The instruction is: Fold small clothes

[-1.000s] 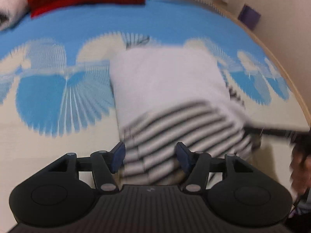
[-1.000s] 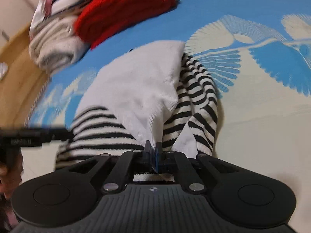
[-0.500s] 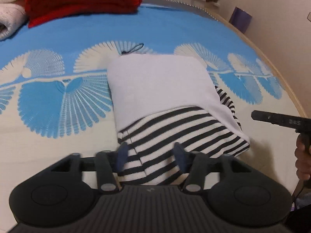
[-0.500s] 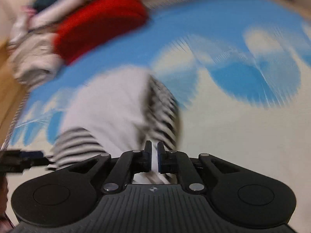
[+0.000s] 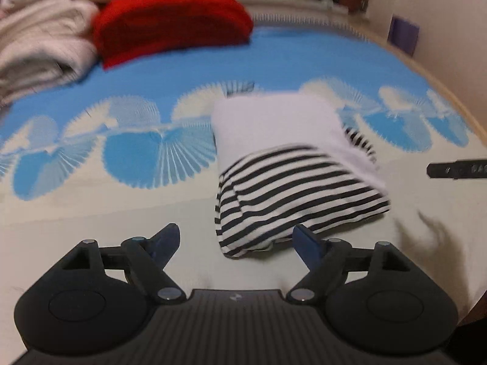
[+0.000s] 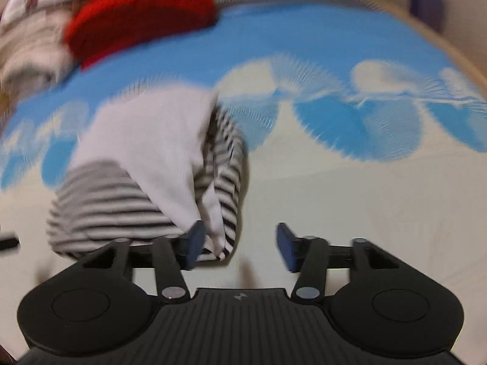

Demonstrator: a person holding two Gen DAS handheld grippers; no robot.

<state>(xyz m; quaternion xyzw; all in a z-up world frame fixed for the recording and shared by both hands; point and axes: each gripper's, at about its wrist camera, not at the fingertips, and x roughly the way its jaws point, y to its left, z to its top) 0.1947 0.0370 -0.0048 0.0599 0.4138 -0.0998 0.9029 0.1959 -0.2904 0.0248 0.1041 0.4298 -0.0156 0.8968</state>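
1. Left hand-held gripper (image 5: 236,241) — fingers spread wide, holding nothing; it hovers just short of the near edge of the garment.
2. Right hand-held gripper (image 6: 240,243) — fingers likewise apart and empty. Its left pad sits right at the garment's near corner; whether it touches cannot be told through the blur.
3. Striped garment (image 5: 292,188): one piece, black-and-white stripes with a plain white panel folded over the far part. It lies on the bed (image 5: 91,231), in a compact folded bundle.
4. Handling, as a judgement: soft, light knit with no stiffness. It will likely sag and unfold if lifted by a single layer. Pinch at a corner or folded edge, taking all layers together.
5. Count, near field: two grippers, one garment.
6. Far field: one red knit (image 5: 170,21) and one cream knit (image 5: 39,45) side by side; other pieces behind them are too blurred to count.
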